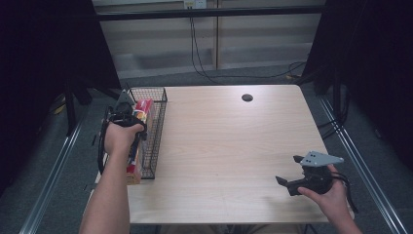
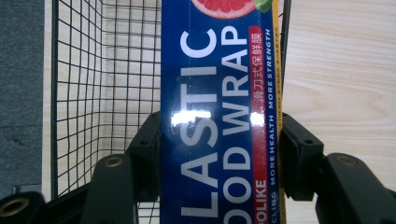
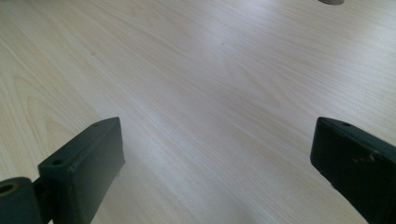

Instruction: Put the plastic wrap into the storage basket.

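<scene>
A long blue box labelled plastic food wrap (image 2: pixel 219 116), with a red end (image 1: pixel 142 108), is clamped across its width by my left gripper (image 2: pixel 219 135). In the high view the left gripper (image 1: pixel 130 122) holds the box lengthwise over the black wire basket (image 1: pixel 155 146) at the table's left edge. The box's near end (image 1: pixel 132 173) reaches past the basket's front. Whether the box rests on the basket's floor I cannot tell. My right gripper (image 1: pixel 288 169) lies low near the front right of the table, jaws wide apart with nothing between them (image 3: pixel 215 154).
The light wooden table (image 1: pixel 229 146) carries a round cable hole (image 1: pixel 247 97) at the back. The basket's mesh wall (image 2: pixel 84 93) shows left of the box. Metal rails (image 1: pixel 360 161) run along the floor on both sides, and cables (image 1: pixel 199 53) hang behind.
</scene>
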The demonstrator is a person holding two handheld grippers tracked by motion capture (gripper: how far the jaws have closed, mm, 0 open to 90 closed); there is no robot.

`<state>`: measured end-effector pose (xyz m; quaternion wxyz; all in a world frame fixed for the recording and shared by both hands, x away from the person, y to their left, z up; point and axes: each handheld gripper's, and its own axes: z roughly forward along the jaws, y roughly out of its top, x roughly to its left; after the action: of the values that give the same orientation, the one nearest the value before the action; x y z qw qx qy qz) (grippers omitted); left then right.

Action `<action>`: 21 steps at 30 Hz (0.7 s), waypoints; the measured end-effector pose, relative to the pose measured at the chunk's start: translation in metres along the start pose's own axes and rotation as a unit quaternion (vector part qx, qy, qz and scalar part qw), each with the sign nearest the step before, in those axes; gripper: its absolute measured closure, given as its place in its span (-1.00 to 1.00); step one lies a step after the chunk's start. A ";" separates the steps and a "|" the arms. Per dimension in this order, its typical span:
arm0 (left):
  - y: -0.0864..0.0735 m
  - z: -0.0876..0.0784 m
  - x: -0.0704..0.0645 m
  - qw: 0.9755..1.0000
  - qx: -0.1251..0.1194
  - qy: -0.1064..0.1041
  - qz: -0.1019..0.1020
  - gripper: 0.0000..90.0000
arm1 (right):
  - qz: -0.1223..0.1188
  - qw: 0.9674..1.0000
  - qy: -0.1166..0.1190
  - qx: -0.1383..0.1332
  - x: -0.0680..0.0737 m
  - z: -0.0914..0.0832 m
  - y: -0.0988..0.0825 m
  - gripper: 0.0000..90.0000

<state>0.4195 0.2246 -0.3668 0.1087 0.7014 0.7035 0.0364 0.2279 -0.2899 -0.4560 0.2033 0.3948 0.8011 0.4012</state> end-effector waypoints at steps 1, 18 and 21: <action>0.000 0.000 0.000 1.000 0.000 0.000 0.000 -0.03 | 0.000 1.000 0.000 0.000 0.000 0.000 0.000 -0.94; -0.005 0.009 0.005 1.000 0.005 0.000 -0.005 -0.03 | -0.001 1.000 0.000 0.001 0.001 0.000 0.000 -0.94; -0.005 0.010 0.005 1.000 0.007 -0.002 -0.004 -0.03 | -0.002 1.000 -0.003 0.001 0.001 0.000 0.000 -0.94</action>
<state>0.4169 0.2282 -0.3777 0.1055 0.6993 0.7064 0.0294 0.2276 -0.2892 -0.4558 0.2057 0.3947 0.8019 0.3987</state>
